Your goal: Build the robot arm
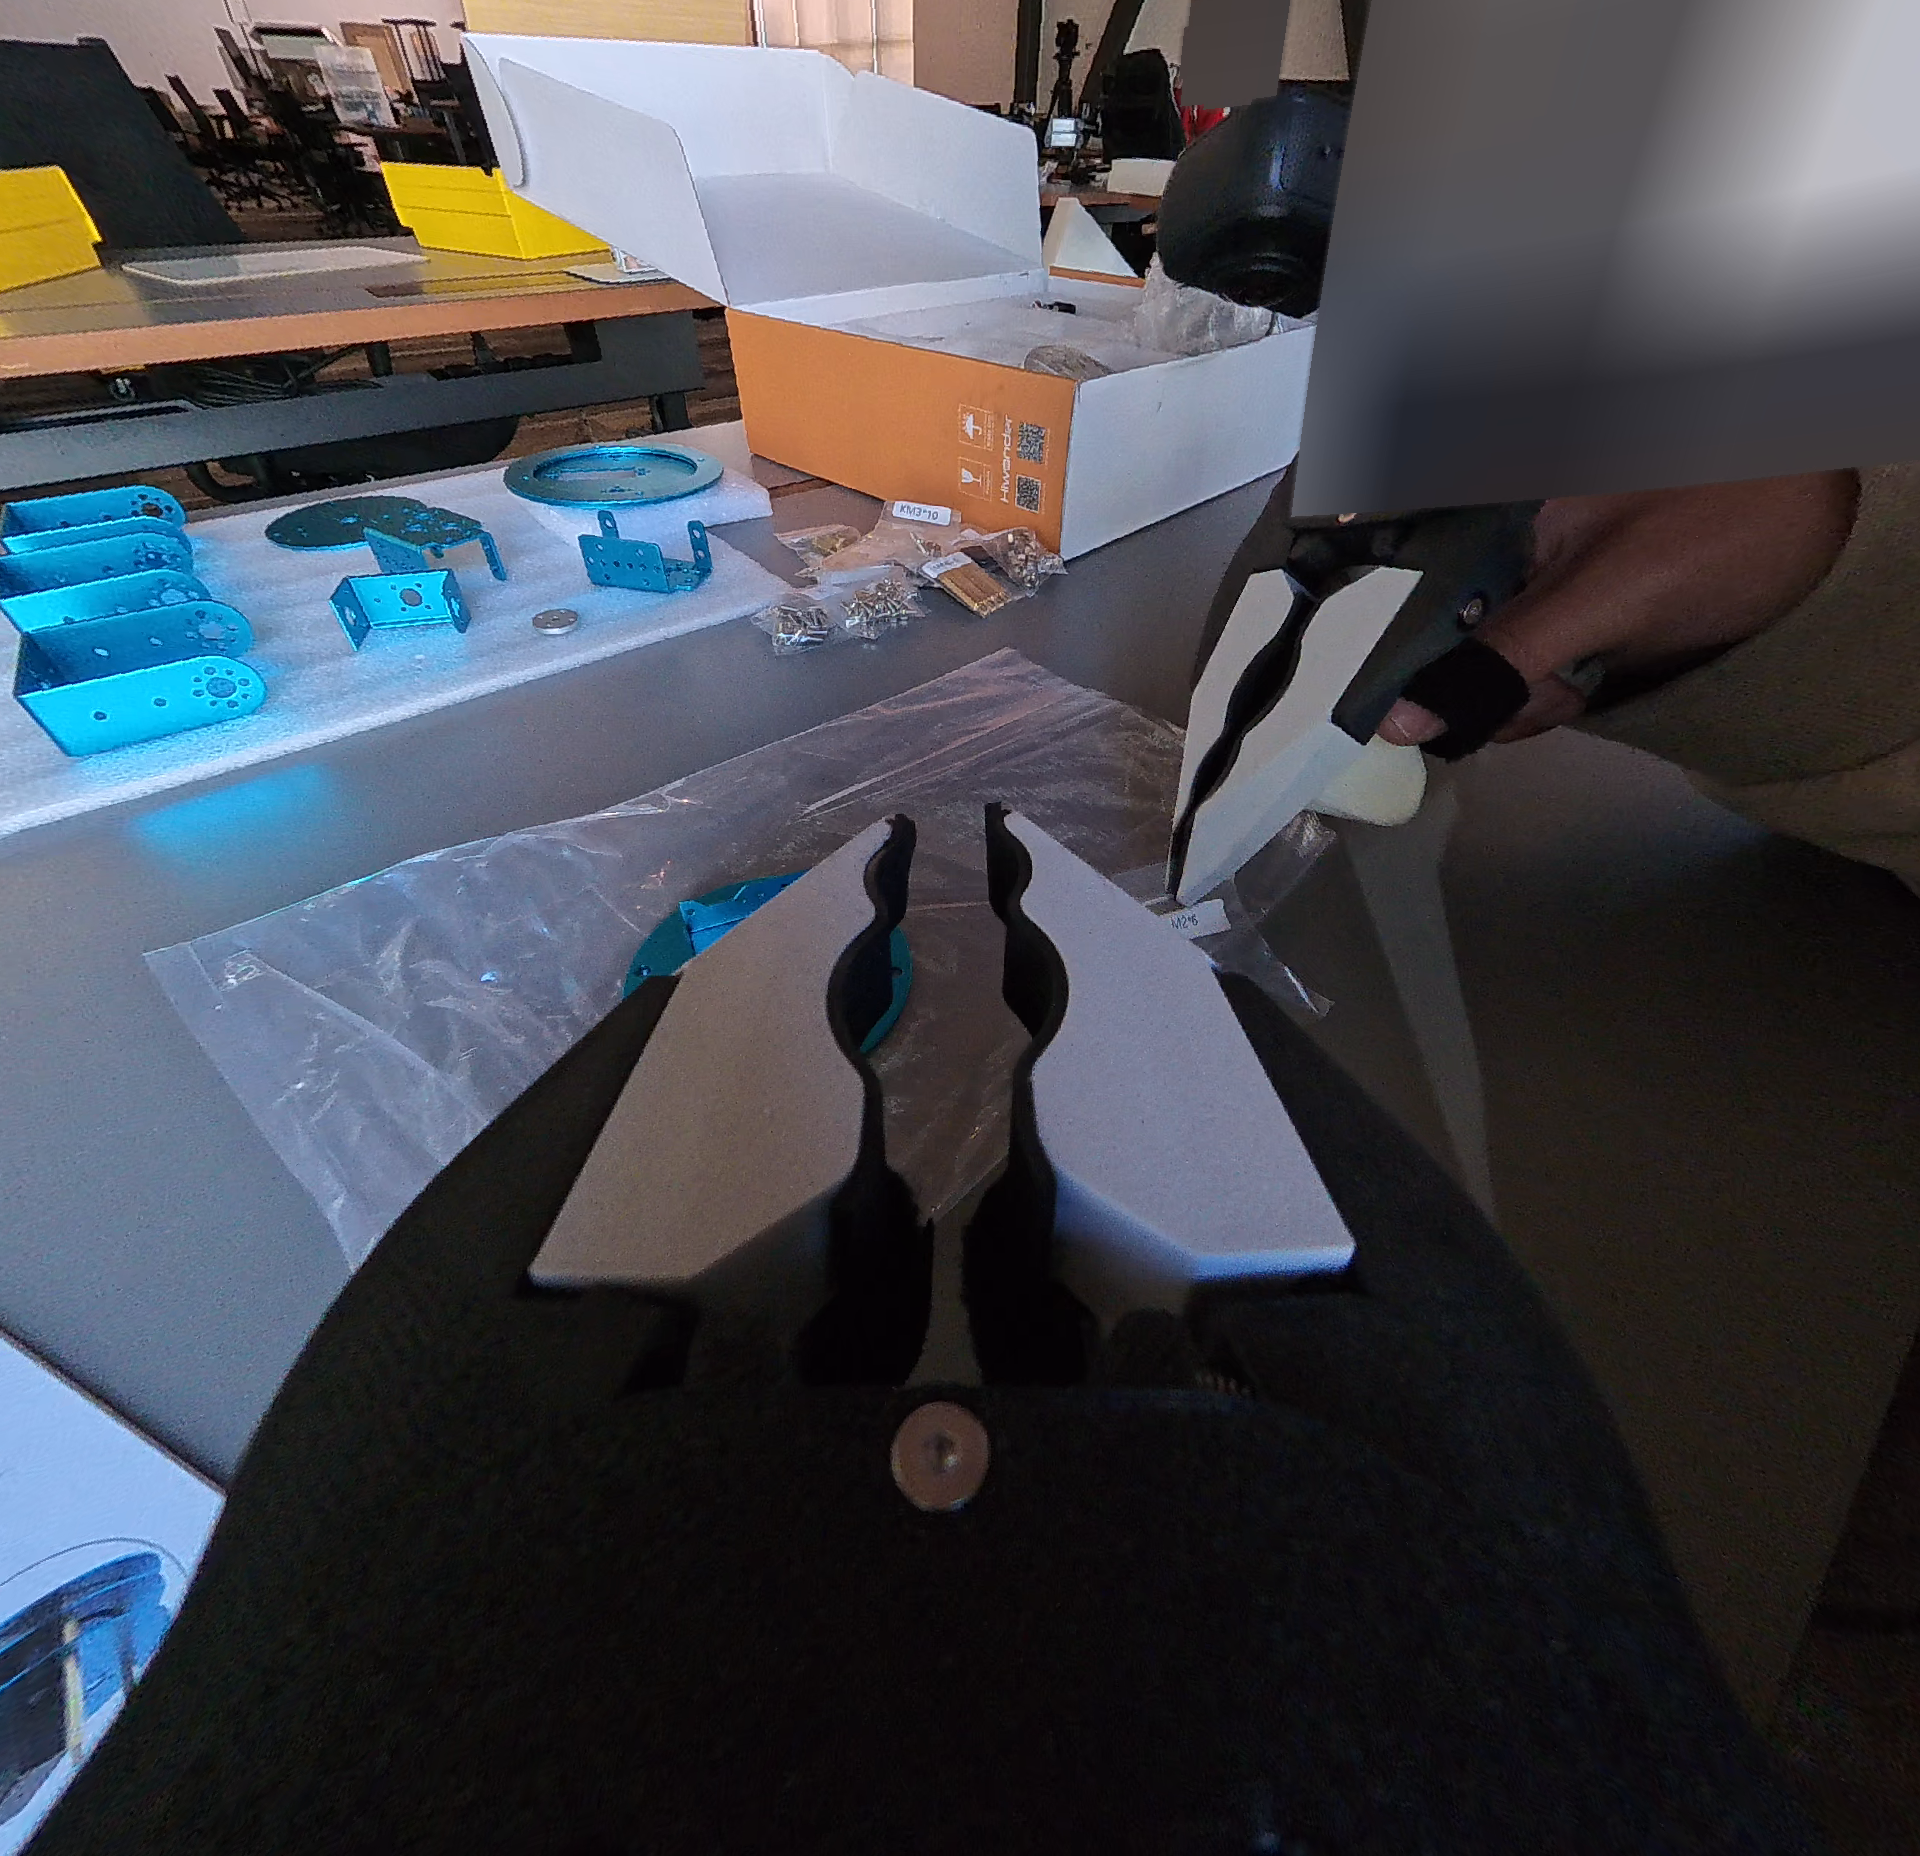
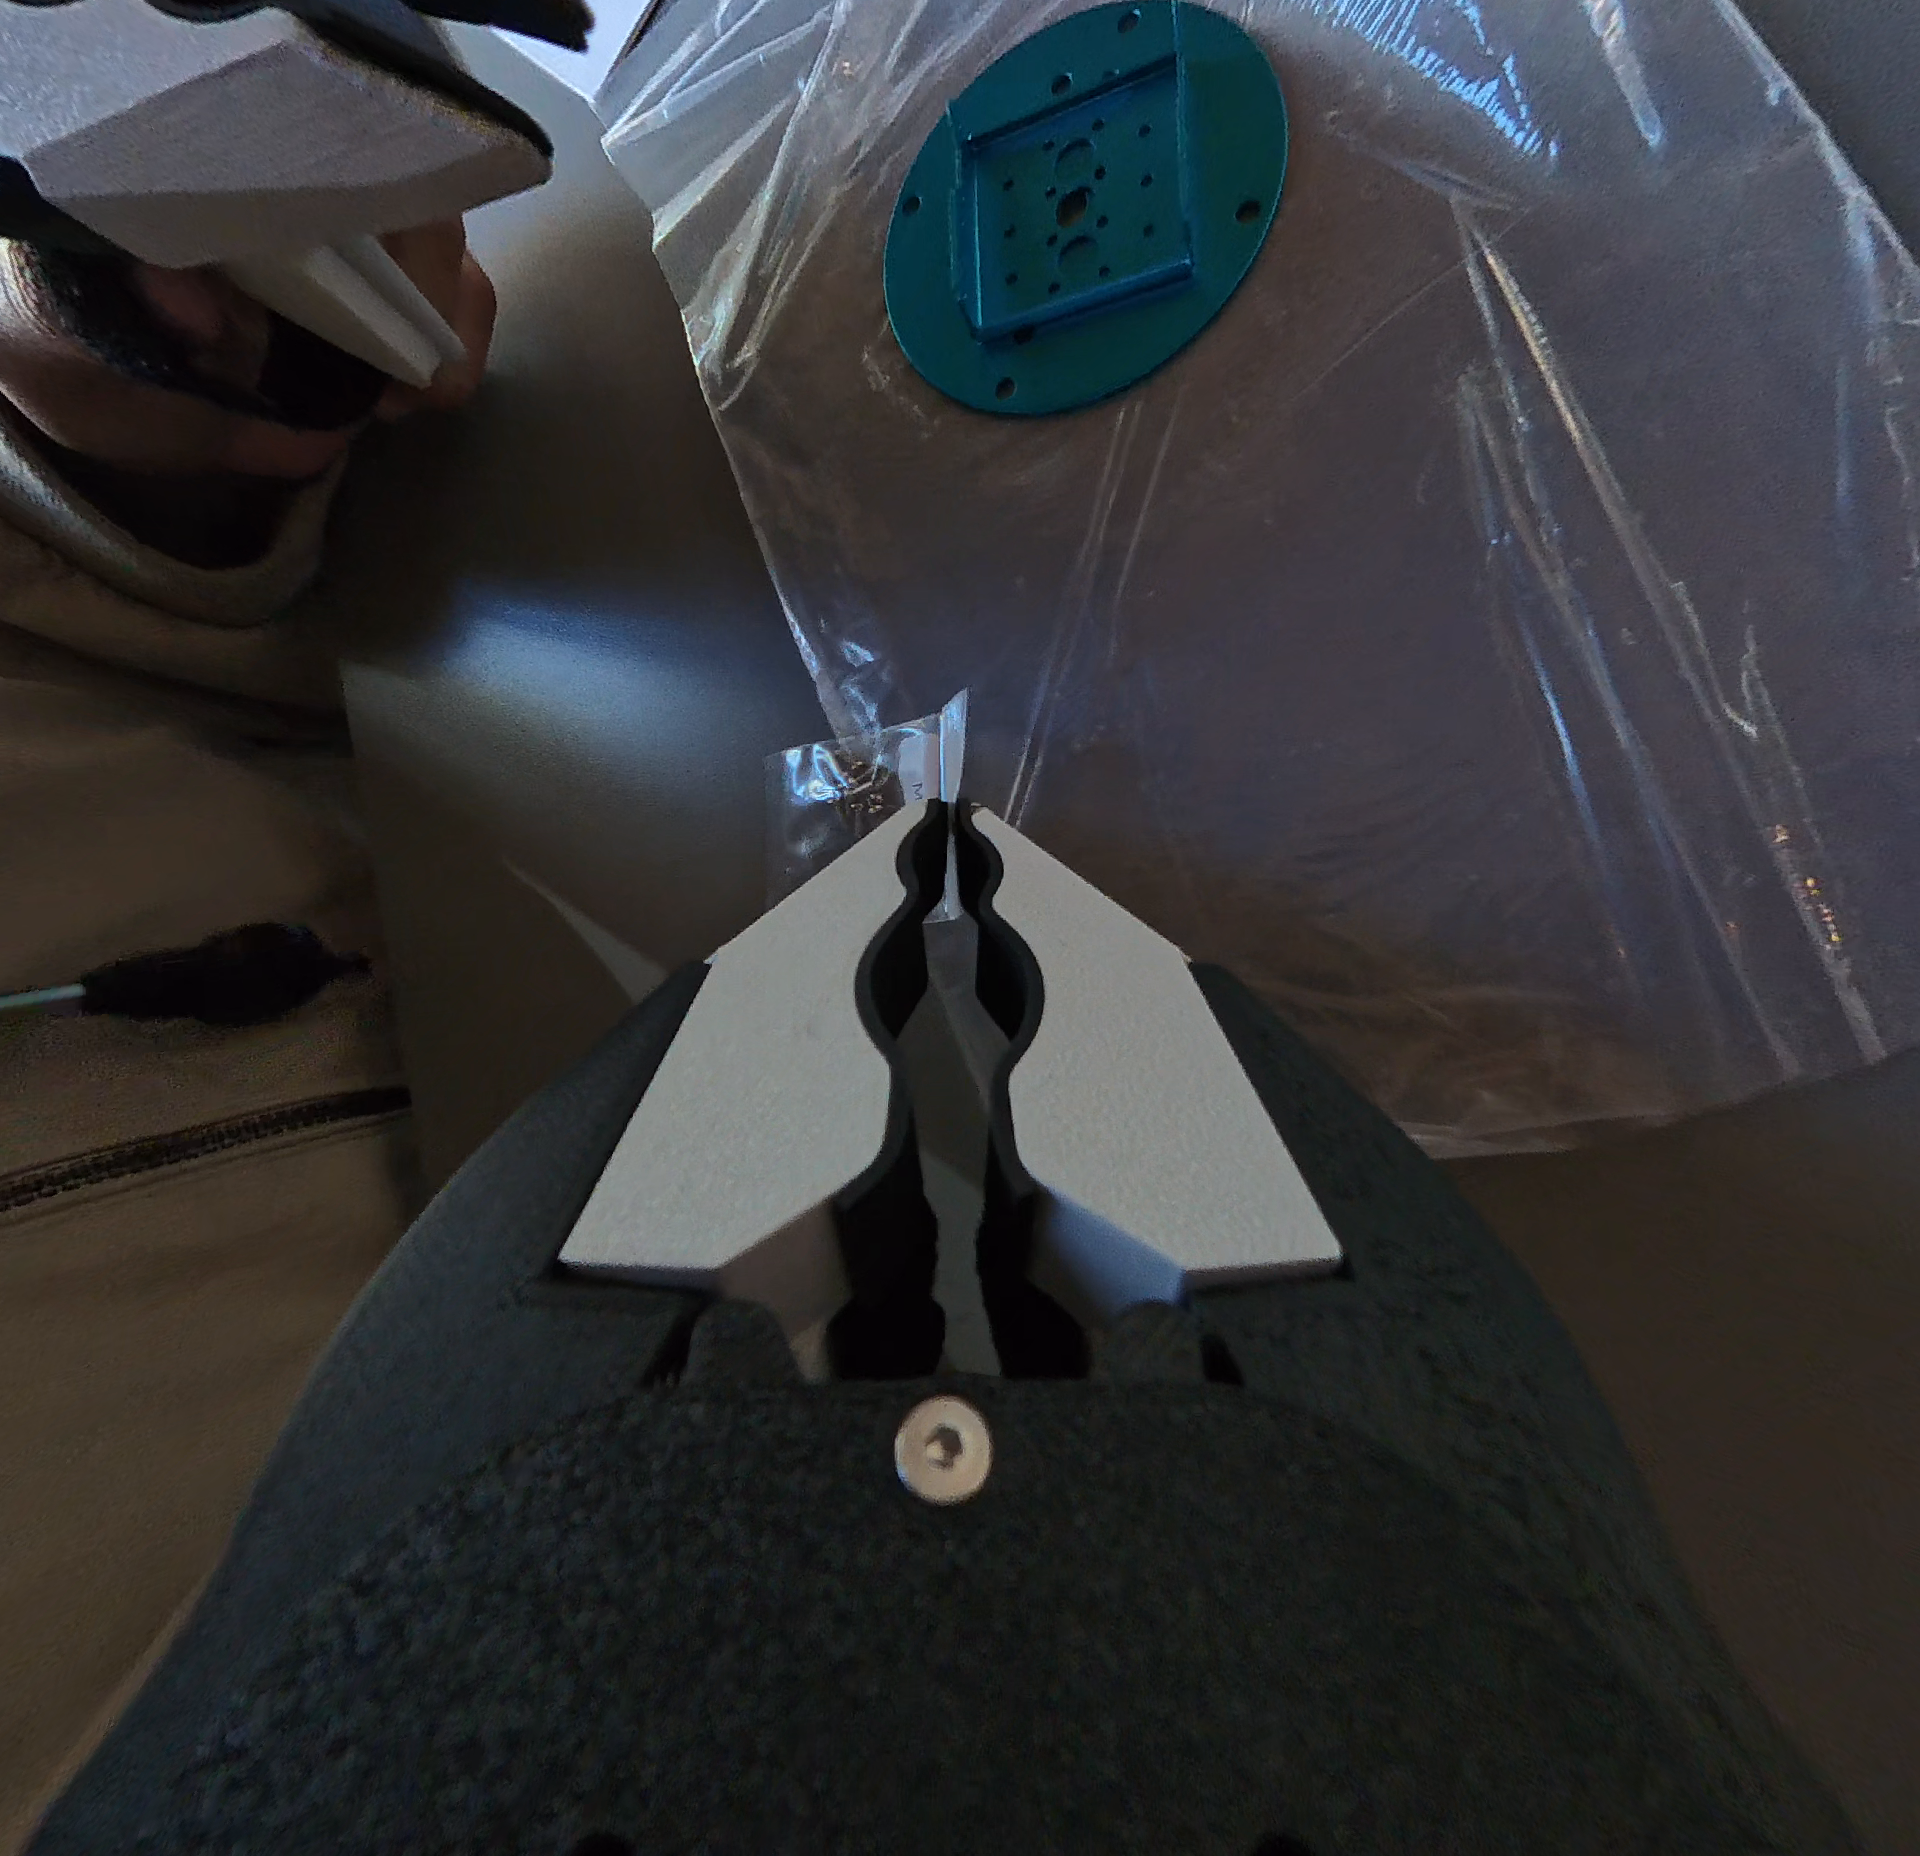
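On a grey table (image 1: pixel 1558 1079), a large clear plastic bag (image 2: pixel 1351 715) lies flat, a blue round plate (image 2: pixel 1081 217) inside. The left gripper (image 1: pixel 948 819) hovers above it, slightly parted, empty. The right gripper (image 2: pixel 951 809) pinches a small clear packet (image 2: pixel 862 778) at the bag's edge.

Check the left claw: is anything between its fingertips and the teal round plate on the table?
Yes. The teal round plate lies inside the large clear plastic bag, so film covers it. The left claw hovers open above that bag, over the plate. The right claw is shut on a small labelled bag at the large bag's edge.
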Demonstrator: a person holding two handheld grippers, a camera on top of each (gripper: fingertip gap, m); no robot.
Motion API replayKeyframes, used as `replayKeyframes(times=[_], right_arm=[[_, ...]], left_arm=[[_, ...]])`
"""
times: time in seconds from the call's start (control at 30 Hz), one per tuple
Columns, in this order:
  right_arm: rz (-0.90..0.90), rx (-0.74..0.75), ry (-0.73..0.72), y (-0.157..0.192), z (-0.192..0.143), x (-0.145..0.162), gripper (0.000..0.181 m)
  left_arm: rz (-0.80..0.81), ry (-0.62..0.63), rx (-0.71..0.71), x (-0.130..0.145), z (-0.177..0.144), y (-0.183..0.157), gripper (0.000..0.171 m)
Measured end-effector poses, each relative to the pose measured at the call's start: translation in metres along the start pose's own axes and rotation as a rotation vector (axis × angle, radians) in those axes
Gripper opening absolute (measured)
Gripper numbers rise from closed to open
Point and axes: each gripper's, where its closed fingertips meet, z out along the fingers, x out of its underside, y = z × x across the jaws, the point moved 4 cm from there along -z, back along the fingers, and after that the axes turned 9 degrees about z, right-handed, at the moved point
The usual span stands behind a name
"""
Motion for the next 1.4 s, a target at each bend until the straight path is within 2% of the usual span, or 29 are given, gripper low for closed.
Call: replayKeyframes(times=[1.1,1.4], right_arm=[[-0.040,-0.014,-0.066,0.000,-0.004,-0.009,0.000],[-0.051,-0.058,-0.136,0.006,-0.014,-0.018,0.000]], left_arm=[[-0.008,-0.043,0.003,-0.003,-0.006,0.001,0.013],[-0.013,-0.035,0.017,-0.002,-0.005,0.001,0.013]])
